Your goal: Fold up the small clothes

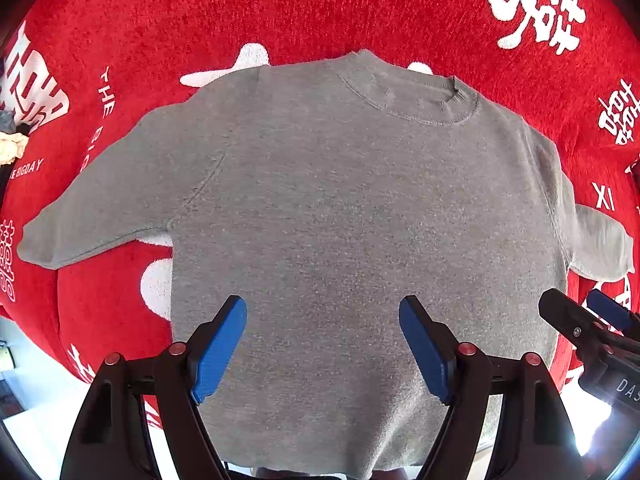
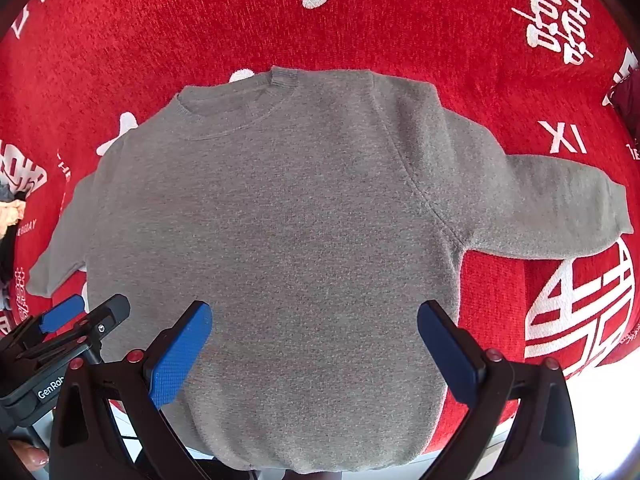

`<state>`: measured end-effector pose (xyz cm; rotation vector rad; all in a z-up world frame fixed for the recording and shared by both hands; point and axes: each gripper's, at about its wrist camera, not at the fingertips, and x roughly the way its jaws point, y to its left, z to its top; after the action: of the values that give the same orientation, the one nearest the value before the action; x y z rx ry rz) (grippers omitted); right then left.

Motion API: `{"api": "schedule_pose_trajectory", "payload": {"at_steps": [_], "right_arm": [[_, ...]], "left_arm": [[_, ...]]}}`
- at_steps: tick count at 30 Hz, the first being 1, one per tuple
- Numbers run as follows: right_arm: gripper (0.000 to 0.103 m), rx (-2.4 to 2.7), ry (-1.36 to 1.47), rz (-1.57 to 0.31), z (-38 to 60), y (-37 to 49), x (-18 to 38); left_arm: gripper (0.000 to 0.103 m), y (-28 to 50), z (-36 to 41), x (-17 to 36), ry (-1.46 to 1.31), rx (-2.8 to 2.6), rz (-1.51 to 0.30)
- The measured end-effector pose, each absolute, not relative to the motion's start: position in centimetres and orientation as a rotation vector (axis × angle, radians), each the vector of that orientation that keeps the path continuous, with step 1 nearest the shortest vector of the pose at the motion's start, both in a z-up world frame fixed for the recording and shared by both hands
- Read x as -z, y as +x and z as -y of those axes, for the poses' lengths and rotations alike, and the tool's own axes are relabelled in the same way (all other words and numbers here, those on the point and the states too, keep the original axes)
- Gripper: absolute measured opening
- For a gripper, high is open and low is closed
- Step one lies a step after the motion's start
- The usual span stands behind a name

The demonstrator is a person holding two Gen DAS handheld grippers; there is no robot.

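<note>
Flat grey sweater point(image 1: 340, 208) fills the worktop's point(image 1: 280, 12) middle; bundled clothes point(image 1: 12, 144) crowd the left edge.

Grey sweater point(image 1: 340, 208) lies flat (sleeves spread) on red blanket point(image 1: 240, 12).

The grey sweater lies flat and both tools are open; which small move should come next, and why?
Probably lower the left tool onto the left sleeve and grip it to fold inward: the grey sweater is already spread flat on the red blanket, and both tools, including the right tool, hold nothing.
</note>
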<state>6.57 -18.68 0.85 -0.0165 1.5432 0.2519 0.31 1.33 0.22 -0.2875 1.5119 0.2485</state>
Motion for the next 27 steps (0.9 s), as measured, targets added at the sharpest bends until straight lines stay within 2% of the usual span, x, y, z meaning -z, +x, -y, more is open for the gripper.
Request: {"api": "schedule_pose_trajectory", "payload": {"at_steps": [5,11,27], "right_arm": [[0.102,-0.253,-0.022,-1.542,18.3,6.5,-0.9],[0.102,-0.257,-0.035,-1.54,18.1,6.4,-1.0],[0.102,-0.256,-0.08,-1.545,16.8,6.4,-1.5]], "left_arm": [[0.08,0.3,-1.6,-0.4,-0.279,-0.26,-1.529],[0.08,-0.1,-1.5,-0.6,-0.256,-0.289,-1.448],[0.08,-0.8,-1.9,-0.4,-0.282,-0.282,-1.459]]}}
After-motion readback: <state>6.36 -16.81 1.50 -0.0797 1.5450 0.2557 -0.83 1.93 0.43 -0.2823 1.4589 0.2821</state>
